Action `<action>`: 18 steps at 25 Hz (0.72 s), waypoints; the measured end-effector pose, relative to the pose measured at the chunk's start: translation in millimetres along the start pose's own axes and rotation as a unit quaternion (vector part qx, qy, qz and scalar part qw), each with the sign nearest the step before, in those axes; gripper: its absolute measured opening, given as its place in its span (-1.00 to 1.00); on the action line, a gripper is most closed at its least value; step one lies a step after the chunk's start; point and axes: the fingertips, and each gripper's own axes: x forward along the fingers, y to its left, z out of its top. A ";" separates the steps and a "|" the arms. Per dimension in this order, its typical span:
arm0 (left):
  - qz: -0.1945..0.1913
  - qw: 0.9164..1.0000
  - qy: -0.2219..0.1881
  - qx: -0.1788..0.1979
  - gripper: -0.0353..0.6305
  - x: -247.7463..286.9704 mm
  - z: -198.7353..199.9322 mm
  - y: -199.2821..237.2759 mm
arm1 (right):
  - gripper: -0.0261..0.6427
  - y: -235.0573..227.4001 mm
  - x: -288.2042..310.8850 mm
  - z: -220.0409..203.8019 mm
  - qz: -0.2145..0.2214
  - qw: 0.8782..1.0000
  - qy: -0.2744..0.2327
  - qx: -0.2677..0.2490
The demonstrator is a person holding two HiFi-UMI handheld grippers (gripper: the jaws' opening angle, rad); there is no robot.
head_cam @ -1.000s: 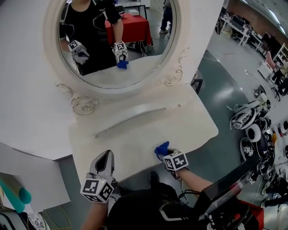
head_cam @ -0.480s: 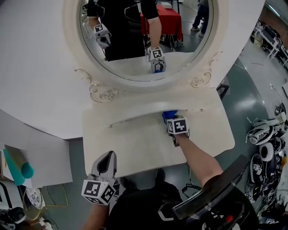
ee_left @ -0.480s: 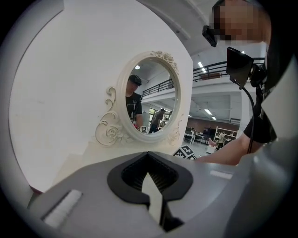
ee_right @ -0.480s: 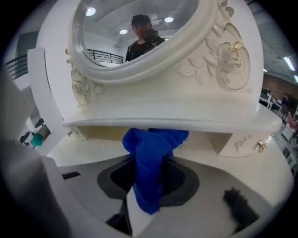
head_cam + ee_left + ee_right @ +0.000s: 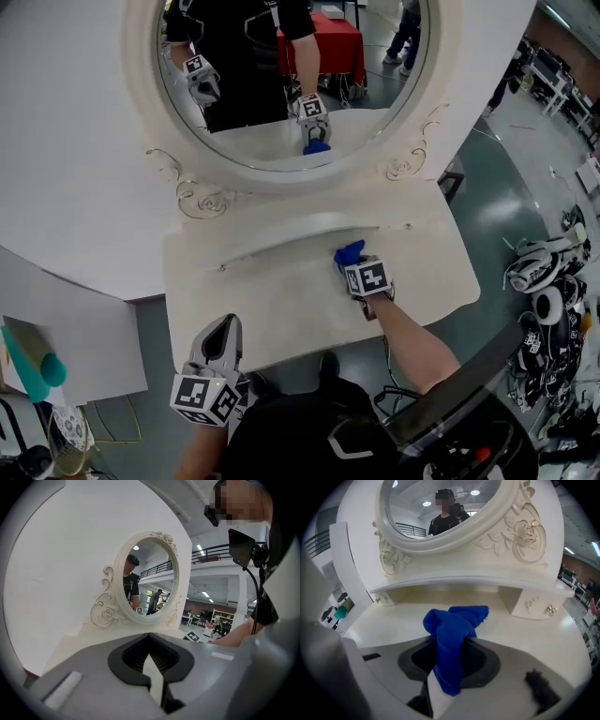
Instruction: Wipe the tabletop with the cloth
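The right gripper (image 5: 355, 264) has its jaws clamped on the blue cloth (image 5: 348, 253). The cloth bunches ahead of the jaw tips over the right half of the white tabletop (image 5: 267, 300), in front of the oval mirror (image 5: 253, 141). The left gripper (image 5: 221, 330) has its jaws pressed together with nothing between them, at the tabletop's front edge.

Soft cloth (image 5: 451, 623), smooth painted tabletop (image 5: 272, 305)

Blue cloth (image 5: 451, 639); cream tabletop (image 5: 281, 300) and scroll-carved cream mirror frame (image 5: 281, 180); black-and-white square markers on left gripper (image 5: 221, 328) and right gripper (image 5: 354, 265); teal object (image 5: 39, 364) at eight o'clock.
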 end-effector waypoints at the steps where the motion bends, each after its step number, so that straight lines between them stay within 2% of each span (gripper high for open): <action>1: -0.008 1.000 0.000 0.001 -0.87 2.3 0.6 -2.3 | -0.53 1.1 -8.2 -9.8 -0.002 1.000 0.000 0.003; 11: -0.075 0.997 0.003 0.004 -0.87 23.5 0.9 -24.8 | -0.53 17.4 -82.7 -105.6 -0.005 0.999 0.012 0.035; 18: -0.103 0.995 0.005 0.009 -0.87 35.2 1.0 -46.2 | -0.53 21.5 -106.9 -136.5 0.001 0.999 0.026 0.042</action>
